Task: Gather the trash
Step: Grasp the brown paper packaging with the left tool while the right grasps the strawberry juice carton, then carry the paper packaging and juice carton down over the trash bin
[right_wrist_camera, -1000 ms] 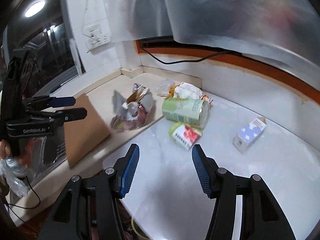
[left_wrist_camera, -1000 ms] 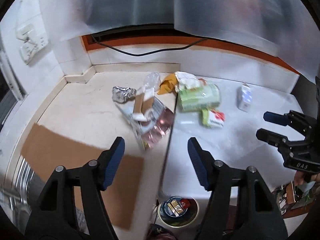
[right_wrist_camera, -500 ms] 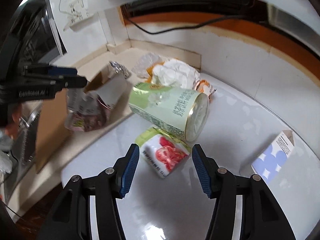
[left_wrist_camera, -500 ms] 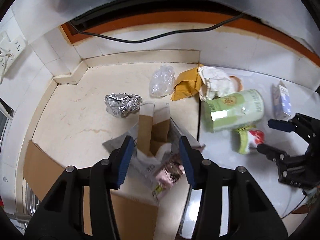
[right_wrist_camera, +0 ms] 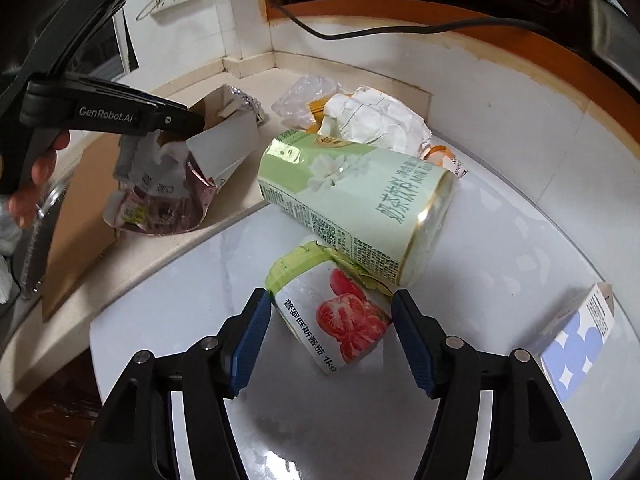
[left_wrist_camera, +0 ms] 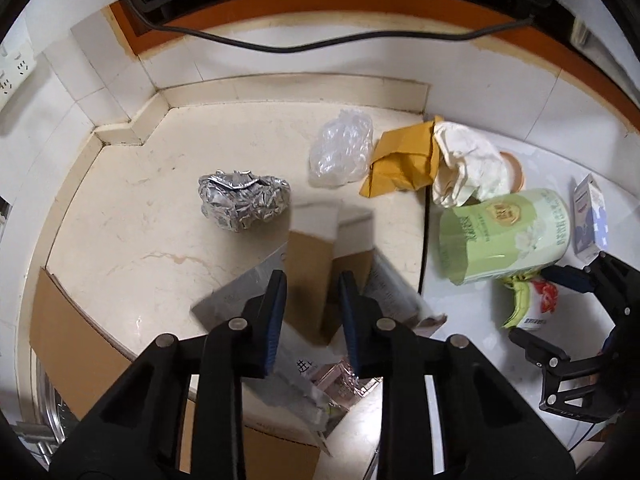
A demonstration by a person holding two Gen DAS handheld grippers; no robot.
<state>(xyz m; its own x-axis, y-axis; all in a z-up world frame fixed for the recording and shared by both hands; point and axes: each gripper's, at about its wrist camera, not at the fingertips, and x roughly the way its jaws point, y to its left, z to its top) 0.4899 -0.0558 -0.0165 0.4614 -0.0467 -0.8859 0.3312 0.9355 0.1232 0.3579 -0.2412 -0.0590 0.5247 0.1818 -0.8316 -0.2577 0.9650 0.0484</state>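
Observation:
My left gripper [left_wrist_camera: 312, 312] hangs over a torn cardboard box [left_wrist_camera: 312, 256] that lies on a silver and pink pouch [right_wrist_camera: 160, 204]. Its jaws are closing with a brown flap of the box between them, and I see no pad pressing on it. My right gripper [right_wrist_camera: 332, 320] is low over a white tomato packet [right_wrist_camera: 332, 316] on the white counter. Its jaws are opening, one on each side of the packet. A green can [right_wrist_camera: 348, 200] lies on its side just behind the packet.
On the beige counter lie a foil ball [left_wrist_camera: 244, 200], a clear plastic bag [left_wrist_camera: 340, 152], a yellow envelope [left_wrist_camera: 404, 164] and crumpled white paper [left_wrist_camera: 464, 168]. A blue and white carton [right_wrist_camera: 576, 344] lies at the right. A cardboard sheet [left_wrist_camera: 72, 332] covers the near left edge.
Both grippers have come down and forward onto the trash pile. The left jaws have narrowed around the box flap. The right jaws have widened a little over the tomato packet.

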